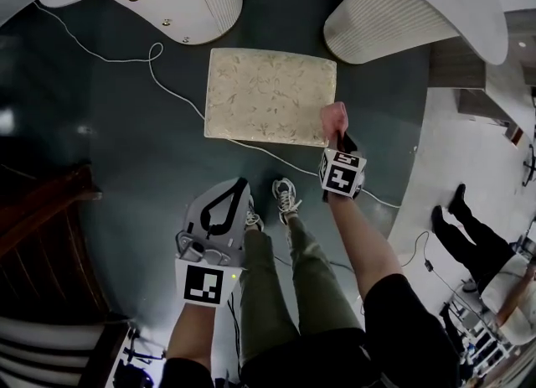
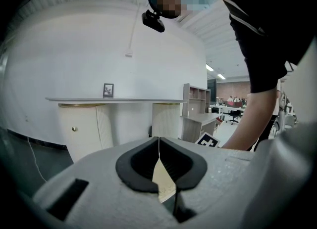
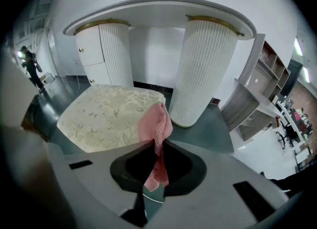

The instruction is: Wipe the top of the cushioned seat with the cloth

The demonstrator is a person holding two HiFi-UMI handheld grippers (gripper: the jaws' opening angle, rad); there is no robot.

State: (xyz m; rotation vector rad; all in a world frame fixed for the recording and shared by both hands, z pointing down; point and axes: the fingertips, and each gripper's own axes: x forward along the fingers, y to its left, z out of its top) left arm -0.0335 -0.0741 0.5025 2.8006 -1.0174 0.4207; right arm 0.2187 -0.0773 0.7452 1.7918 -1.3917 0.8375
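the right gripper point(image 3: 156, 149) is clamping the pink cloth point(image 3: 158, 121), which is bunching up above its jaws and hanging over the near right edge of the cushioned seat point(image 3: 106, 116); whether it is touching the fabric is unclear. the seat is standing on the dark floor point(image 1: 142, 152), in front of the person's feet. the left gripper point(image 1: 240, 187) is idling low beside the leg, jaws together on nothing. the wipe seems to be just starting: next, the cloth needs pressing flat and sweeping across the whole top.

cream floral cushioned seat point(image 1: 270, 95), pink cloth point(image 3: 156, 124) bunched at its corner
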